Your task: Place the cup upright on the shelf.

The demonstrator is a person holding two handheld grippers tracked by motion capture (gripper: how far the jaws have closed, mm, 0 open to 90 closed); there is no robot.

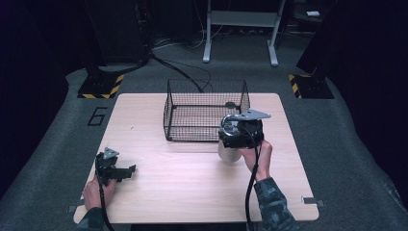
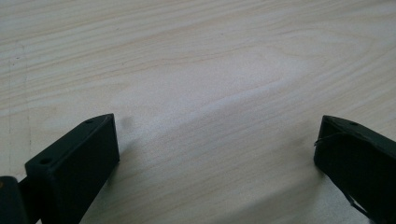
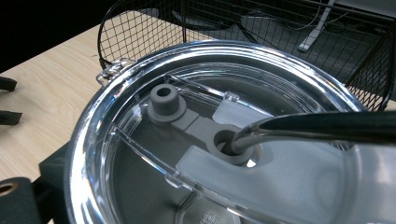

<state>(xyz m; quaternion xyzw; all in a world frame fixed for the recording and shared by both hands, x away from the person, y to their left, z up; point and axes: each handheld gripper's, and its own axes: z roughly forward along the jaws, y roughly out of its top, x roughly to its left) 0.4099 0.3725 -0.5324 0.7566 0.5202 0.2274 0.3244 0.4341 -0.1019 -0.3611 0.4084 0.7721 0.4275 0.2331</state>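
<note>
A pale tumbler (image 1: 229,154) stands on the wooden table (image 1: 183,187) just in front of the black wire basket's (image 1: 207,111) right front corner. My right gripper (image 1: 236,140) comes down over it and is shut on it. The right gripper view looks down on the tumbler's clear lid (image 3: 140,154), with a grey stopper (image 3: 165,101) and a metal straw (image 3: 308,128) through its hole; one black jaw presses the tumbler's left side. My left gripper (image 1: 126,172) rests at the table's near left, open, with bare wood between its jaws (image 2: 217,135).
The wire basket (image 3: 140,28) stands at the table's far middle, a small dark thing (image 1: 231,104) on its floor. Cables and a white frame's legs (image 1: 239,29) lie on the floor beyond. Yellow-black striped bases (image 1: 101,86) flank the table's far corners.
</note>
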